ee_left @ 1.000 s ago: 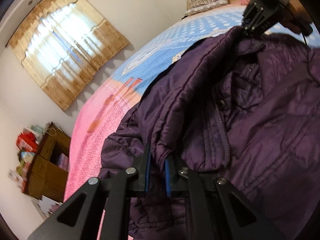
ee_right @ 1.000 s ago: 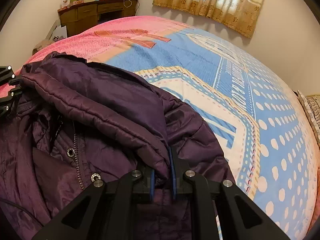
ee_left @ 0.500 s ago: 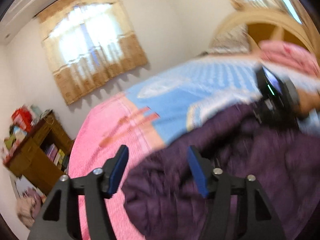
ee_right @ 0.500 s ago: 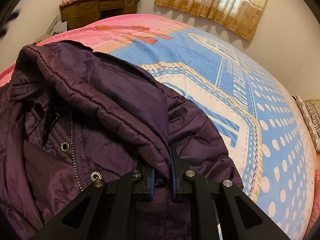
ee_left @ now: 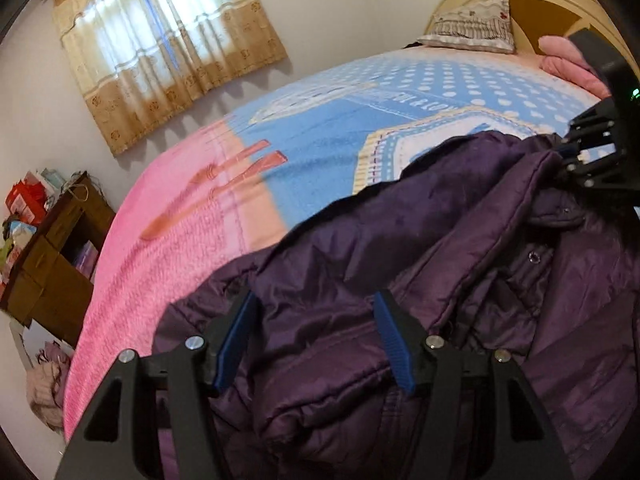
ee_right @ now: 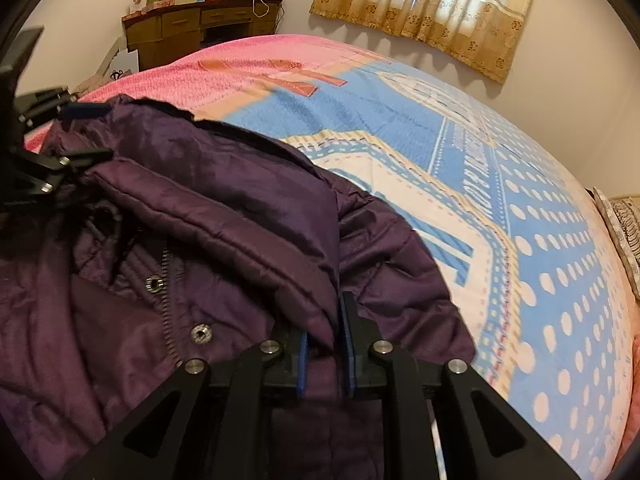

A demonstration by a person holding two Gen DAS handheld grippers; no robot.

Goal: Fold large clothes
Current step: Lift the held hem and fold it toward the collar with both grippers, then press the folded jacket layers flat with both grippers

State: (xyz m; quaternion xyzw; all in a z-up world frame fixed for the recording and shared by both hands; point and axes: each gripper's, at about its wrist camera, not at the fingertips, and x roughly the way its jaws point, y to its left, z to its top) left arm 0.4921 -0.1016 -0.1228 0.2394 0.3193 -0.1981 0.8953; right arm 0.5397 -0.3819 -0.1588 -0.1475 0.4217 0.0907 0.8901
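A dark purple quilted jacket [ee_left: 420,280] lies on the bed, one side folded over its zipper front; it also shows in the right wrist view [ee_right: 208,216]. My left gripper [ee_left: 316,340] is open, its blue pads on either side of a fold of the jacket without pinching it; it shows at the left edge of the right wrist view [ee_right: 72,140]. My right gripper [ee_right: 324,348] is shut on the jacket's folded edge; it shows at the far right of the left wrist view [ee_left: 576,156].
The bed [ee_right: 460,152] has a pink, blue and cream spread. A pillow [ee_left: 472,28] and headboard [ee_left: 532,0] lie at its head. A brown desk [ee_right: 200,28] with clutter stands by the wall, next to a curtained window [ee_left: 160,48].
My left gripper let go of the jacket's edge, opened, swung up and came back down over the jacket. My right gripper kept its hold.
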